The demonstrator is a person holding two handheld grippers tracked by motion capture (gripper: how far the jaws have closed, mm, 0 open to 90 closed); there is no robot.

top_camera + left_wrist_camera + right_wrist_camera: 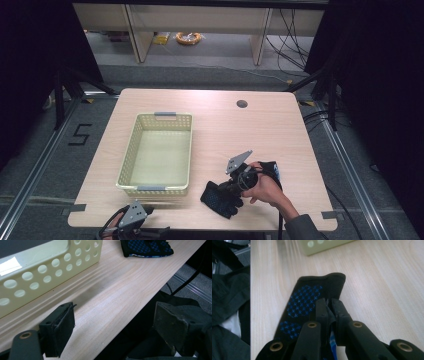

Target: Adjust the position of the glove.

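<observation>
Black glove (312, 297) with blue grip dots pinched at its edge by right gripper (329, 306), jaws closed on fabric; it lies flat ahead, basket (156, 152) beyond, likely destination. Left gripper (110, 330) idle at table edge, jaws apart, empty

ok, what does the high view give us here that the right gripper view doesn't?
High view alone: the whole basket with its grey handles, the left gripper at the table's near edge, the round hole in the tabletop, the floor beyond.
Right gripper view alone: the right gripper pinching the edge of the black glove, plus its blue cross-shaped grip pattern.
Both: glove, tabletop, basket's corner.
</observation>
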